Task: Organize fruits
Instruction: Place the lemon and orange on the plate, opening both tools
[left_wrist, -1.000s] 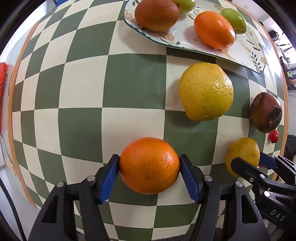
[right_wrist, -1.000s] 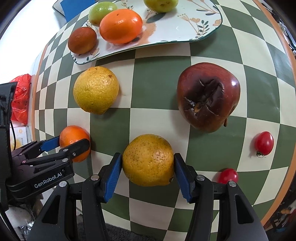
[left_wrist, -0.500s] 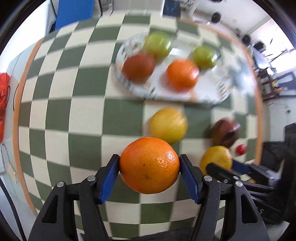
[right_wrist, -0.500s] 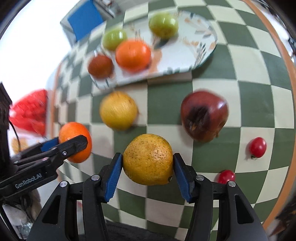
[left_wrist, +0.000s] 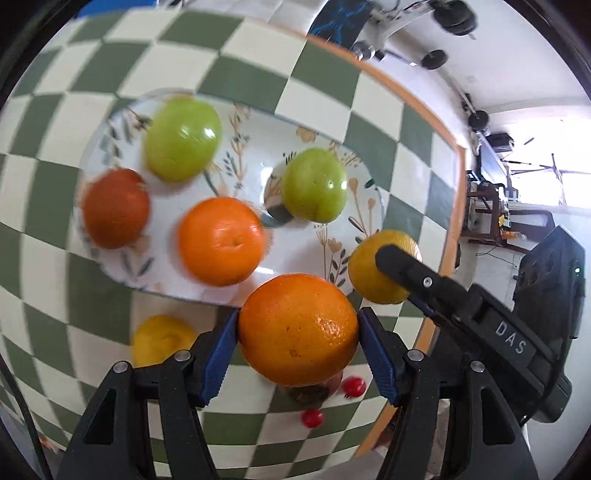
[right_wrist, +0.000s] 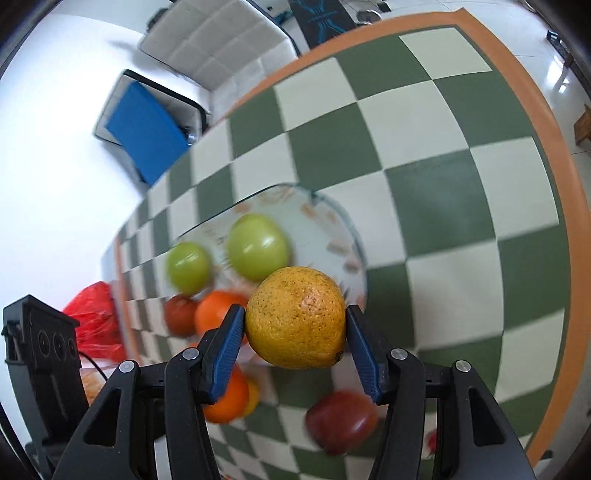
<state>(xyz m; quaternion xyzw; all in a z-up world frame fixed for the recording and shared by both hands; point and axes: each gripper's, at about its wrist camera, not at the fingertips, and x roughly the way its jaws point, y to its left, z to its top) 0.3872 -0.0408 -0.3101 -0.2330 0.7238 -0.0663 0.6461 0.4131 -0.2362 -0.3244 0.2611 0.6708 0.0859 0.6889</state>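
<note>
My left gripper (left_wrist: 298, 325) is shut on an orange (left_wrist: 295, 332), held in the air above the near rim of the floral plate (left_wrist: 295, 260). My right gripper (right_wrist: 295, 317) is shut on a yellow citrus (right_wrist: 295, 321), also lifted, just right of the left one and over the plate (right_wrist: 332, 225). On the plate lie two green apples (left_wrist: 183, 138) (left_wrist: 314, 184), an orange (left_wrist: 221, 240) and a dark red-orange fruit (left_wrist: 114, 208). A yellow citrus (left_wrist: 162, 339) and a dark red apple (right_wrist: 341, 421) remain on the chequered table.
Two cherry tomatoes (left_wrist: 354, 386) (left_wrist: 312, 418) lie on the cloth below my left gripper. The table's orange edge (left_wrist: 439, 236) runs close to the plate's right side. A red bag (right_wrist: 94, 321) and a blue-panelled object (right_wrist: 146, 129) sit beyond the table.
Both grippers have risen off the table with their fruit and moved forward to the plate. The fruit left on the table now lies below and behind them.
</note>
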